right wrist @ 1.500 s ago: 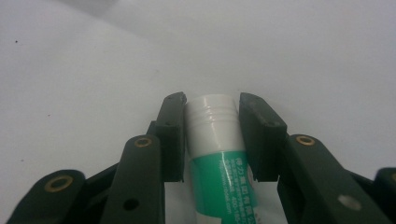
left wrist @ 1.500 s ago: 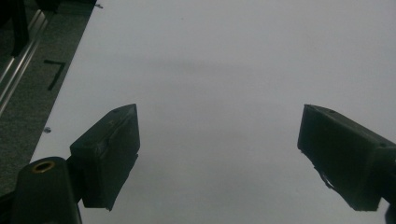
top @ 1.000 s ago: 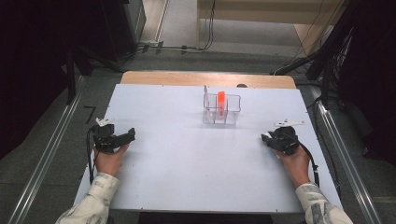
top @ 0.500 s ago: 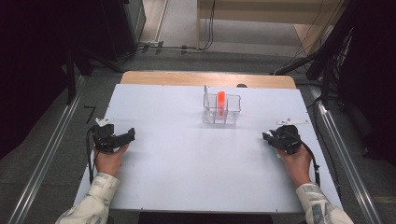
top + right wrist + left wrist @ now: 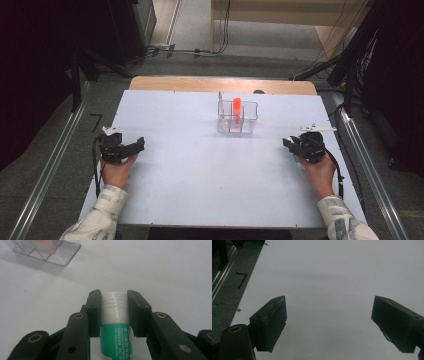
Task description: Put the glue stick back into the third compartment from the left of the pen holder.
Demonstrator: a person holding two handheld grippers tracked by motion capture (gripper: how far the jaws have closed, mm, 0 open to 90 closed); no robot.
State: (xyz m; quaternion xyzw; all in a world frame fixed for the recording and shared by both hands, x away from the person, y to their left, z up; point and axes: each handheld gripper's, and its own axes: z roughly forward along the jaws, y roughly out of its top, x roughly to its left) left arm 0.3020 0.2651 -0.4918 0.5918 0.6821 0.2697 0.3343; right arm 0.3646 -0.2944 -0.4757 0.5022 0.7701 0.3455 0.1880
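My right gripper (image 5: pixel 114 300) is shut on a glue stick (image 5: pixel 115 322), a green tube with a white threaded neck and no cap, lying between the pads just above the white table. In the high view that gripper (image 5: pixel 290 143) rests at the table's right side, held by a hand. A clear plastic organizer (image 5: pixel 238 118) with compartments stands at the far middle, with an orange object (image 5: pixel 236 107) upright in it; the organizer (image 5: pixel 47 251) shows at the top left of the right gripper view. My left gripper (image 5: pixel 136 145) sits at the left side, open, jaws wide apart (image 5: pixel 329 315) over bare table.
The white table (image 5: pixel 200 180) has a wooden strip (image 5: pixel 220 84) along its far edge. Metal rails (image 5: pixel 50 170) run beside it on both sides. Dark equipment and cables stand on the floor beyond. A black tape mark (image 5: pixel 242 280) lies on the floor at the left.
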